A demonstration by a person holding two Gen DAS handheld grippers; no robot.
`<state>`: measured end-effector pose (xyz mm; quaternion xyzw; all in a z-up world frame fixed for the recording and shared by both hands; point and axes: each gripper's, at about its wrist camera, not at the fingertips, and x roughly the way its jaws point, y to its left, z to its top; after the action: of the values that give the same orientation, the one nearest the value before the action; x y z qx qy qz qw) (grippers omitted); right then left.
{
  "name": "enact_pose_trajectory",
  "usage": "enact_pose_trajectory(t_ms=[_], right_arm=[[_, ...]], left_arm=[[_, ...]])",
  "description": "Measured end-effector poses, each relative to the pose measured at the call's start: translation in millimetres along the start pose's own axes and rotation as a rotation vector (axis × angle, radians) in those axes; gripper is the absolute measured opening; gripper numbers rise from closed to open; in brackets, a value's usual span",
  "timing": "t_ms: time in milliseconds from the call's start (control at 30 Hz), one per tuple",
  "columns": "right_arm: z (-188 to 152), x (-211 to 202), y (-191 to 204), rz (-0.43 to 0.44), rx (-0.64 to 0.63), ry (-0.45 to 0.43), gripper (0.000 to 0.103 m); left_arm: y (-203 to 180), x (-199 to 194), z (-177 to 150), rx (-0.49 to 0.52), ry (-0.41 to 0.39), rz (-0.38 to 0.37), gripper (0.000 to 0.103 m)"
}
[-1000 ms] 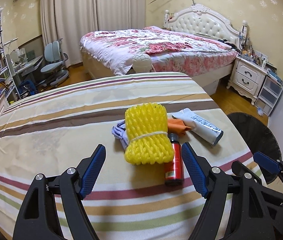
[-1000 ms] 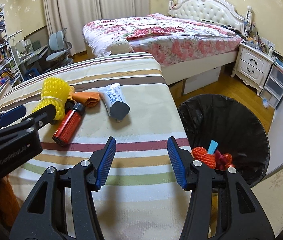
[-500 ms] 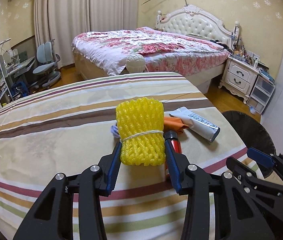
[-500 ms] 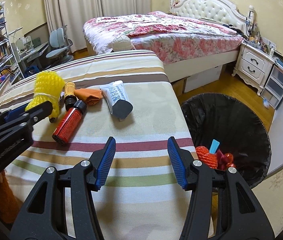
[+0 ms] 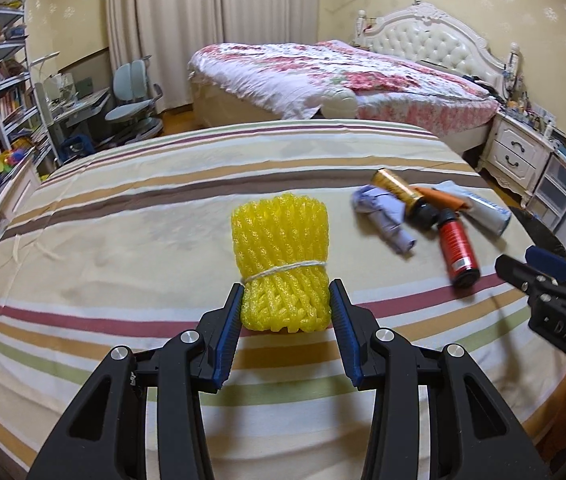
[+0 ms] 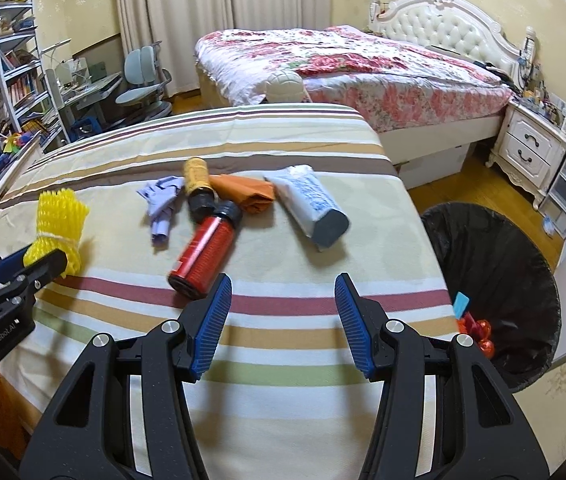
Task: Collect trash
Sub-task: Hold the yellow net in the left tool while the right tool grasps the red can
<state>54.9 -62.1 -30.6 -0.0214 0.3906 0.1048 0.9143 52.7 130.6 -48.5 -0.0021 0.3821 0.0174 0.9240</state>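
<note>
My left gripper (image 5: 285, 300) is shut on a yellow foam net roll (image 5: 283, 256) tied with string, held away from the other trash. The roll also shows in the right wrist view (image 6: 59, 228). On the striped tablecloth (image 6: 283, 344) lie a red spray bottle (image 6: 203, 256), a gold bottle (image 6: 197, 180), a crumpled purple paper (image 6: 161, 206), an orange wrapper (image 6: 247, 194) and a white tube (image 6: 311, 204). My right gripper (image 6: 281, 300) is open and empty, just right of the red bottle's base.
A bin with a black liner (image 6: 495, 280) stands on the floor at the table's right edge and holds some red and blue trash (image 6: 471, 324). A bed (image 6: 343, 64), a nightstand (image 6: 531, 152) and a desk chair (image 6: 143, 84) stand beyond the table.
My left gripper closed on the yellow net roll and carried it left, away from the pile. The gold bottle and purple paper are now uncovered. The right gripper stayed open.
</note>
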Motion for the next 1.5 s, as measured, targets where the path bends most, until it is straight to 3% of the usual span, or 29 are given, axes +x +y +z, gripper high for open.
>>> enact_pose_trajectory(t_ms=[200,367,467,533,700,900,1300,1500], right_arm=[[13.8,2.4,21.1,0.027,-0.030,-0.016,0.053],[17.1,21.8,32.5,0.029,-0.043,0.022,0.054],[14.7,33.1,35.4,0.021,-0.050,0.057,0.053],[15.2,33.7,36.4,0.021,-0.052,0.063,0.051],[13.0,36.1,40.0,0.016,-0.065,0.082,0.036],[9.6,32.7,39.8,0.020,-0.071,0.083,0.027],[0.2,23.8,40.6,0.028,-0.084,0.080,0.024],[-1.2,23.0,40.0,0.031,-0.082,0.079,0.024]], left_arm=[[13.1,-4.2,0.4,-0.022,-0.003,0.008,0.043],[17.3,0.0,0.0,-0.050,0.002,-0.008,0.045],[19.2,1.6,-2.3,-0.060,0.002,-0.013,0.054],[20.6,3.4,-1.5,-0.076,0.006,-0.018,0.064],[24.5,7.0,1.4,-0.100,0.020,-0.040,0.069],[28.4,12.4,2.2,-0.119,0.042,-0.057,0.070],[42.5,12.7,2.2,-0.164,0.055,-0.077,0.069],[48.9,13.6,6.5,-0.179,0.051,-0.042,0.070]])
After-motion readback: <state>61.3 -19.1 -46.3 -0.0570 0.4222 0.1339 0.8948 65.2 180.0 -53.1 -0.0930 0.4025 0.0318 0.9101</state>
